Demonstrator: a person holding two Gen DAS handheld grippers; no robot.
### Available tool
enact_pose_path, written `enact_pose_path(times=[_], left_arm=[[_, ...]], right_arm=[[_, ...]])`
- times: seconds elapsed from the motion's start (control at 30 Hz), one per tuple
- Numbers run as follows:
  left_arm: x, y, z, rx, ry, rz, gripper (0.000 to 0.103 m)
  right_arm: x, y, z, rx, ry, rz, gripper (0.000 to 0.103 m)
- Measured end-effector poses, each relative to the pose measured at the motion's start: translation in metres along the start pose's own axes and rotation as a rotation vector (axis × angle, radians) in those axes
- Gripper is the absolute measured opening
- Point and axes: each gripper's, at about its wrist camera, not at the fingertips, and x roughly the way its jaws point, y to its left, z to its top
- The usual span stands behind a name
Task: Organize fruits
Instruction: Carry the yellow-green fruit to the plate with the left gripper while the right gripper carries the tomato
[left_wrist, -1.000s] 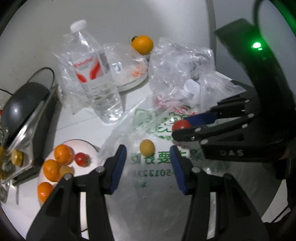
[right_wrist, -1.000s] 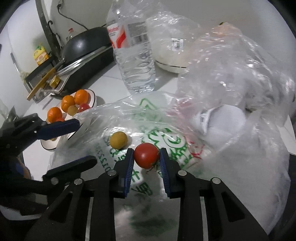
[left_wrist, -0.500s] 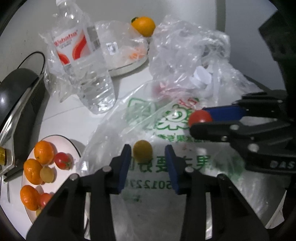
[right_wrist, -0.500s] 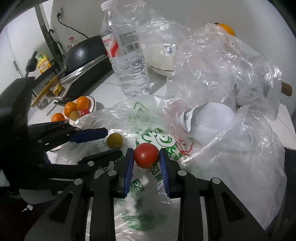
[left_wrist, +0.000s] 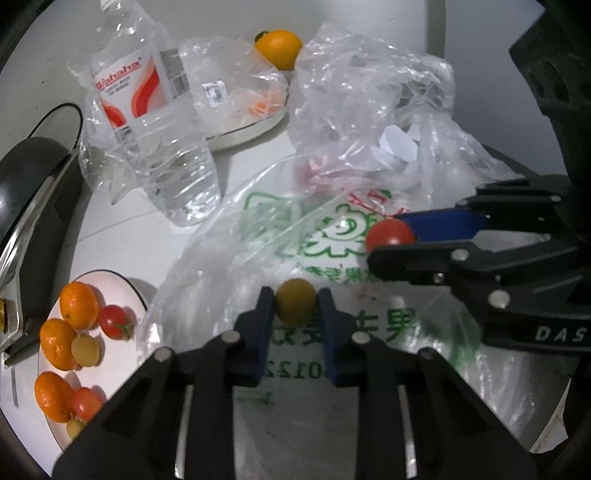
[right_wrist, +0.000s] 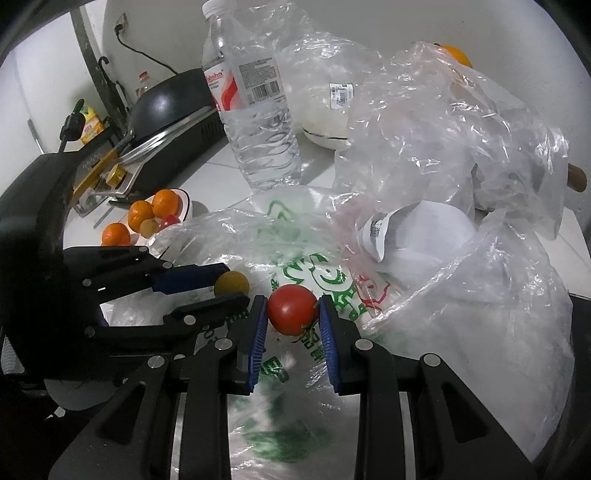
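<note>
My left gripper (left_wrist: 296, 301) is shut on a small yellow tomato (left_wrist: 296, 300), both blue pads pressing its sides, just above a printed plastic bag (left_wrist: 332, 236). From the right wrist view the same yellow tomato (right_wrist: 231, 283) shows between the left gripper's tips (right_wrist: 231, 286). My right gripper (right_wrist: 292, 309) is shut on a red tomato (right_wrist: 291, 309) over the same bag; it shows again in the left wrist view, where the red tomato (left_wrist: 389, 234) sits at the right gripper's tips (left_wrist: 392, 240). A white plate (left_wrist: 122, 286) at the left holds several small oranges and tomatoes.
A water bottle (left_wrist: 155, 122) stands behind the bag. Crumpled clear bags (left_wrist: 369, 110) lie at the back right, beside a white dish (left_wrist: 251, 125) with an orange (left_wrist: 279, 44) behind it. A black pan (right_wrist: 166, 107) on a stove lies at the left.
My left gripper moved forward and down over the yellow tomato, and its jaws shut on it. The right gripper kept its hold on the red tomato with hardly any movement.
</note>
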Motion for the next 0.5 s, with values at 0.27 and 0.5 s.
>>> enact_pose_path(times=[0.27,0.5], left_arm=[[-0.020,-0.006,-0.002,0.013,-0.043,-0.017,0.025],[-0.044,-0.007,-0.008,0.012,-0.083,-0.024,0.025]], right_arm=[[-0.005,0.012,0.001,-0.013,-0.004,-0.012,0.030],[-0.012,0.027,0.002,-0.031,-0.015,-0.022,0.030]])
